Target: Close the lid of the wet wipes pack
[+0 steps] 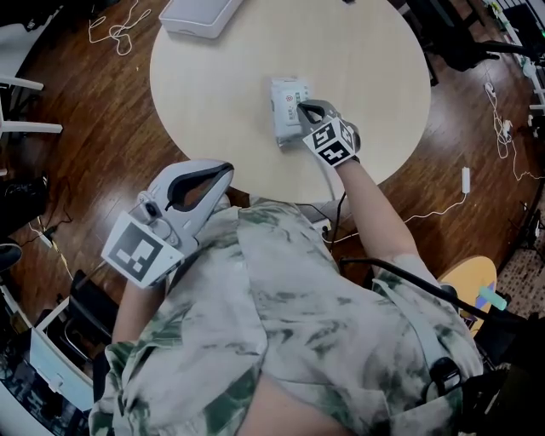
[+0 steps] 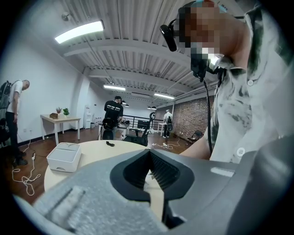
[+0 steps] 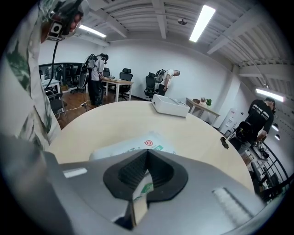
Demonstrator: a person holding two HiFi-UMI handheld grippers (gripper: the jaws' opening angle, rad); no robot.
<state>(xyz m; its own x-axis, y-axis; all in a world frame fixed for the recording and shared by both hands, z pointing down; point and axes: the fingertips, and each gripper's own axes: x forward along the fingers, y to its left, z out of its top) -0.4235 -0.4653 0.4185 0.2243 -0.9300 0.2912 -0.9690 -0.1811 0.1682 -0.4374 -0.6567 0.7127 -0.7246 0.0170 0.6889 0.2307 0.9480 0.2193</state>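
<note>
Right gripper (image 1: 303,107) on wet wipes pack (image 1: 286,104), left gripper (image 1: 226,169) idle.

Pack lies flat near the middle of the round worktop (image 1: 366,68), just below frame centre. The right gripper's jaws are closed together, nothing visibly clamped, tips on the pack's right edge. The left gripper, lower left, is held off the worktop by the person's shirt, jaws also closed and empty. A white box (image 1: 201,15) sits at the worktop's far edge, upper left, well apart from the pack.
</note>
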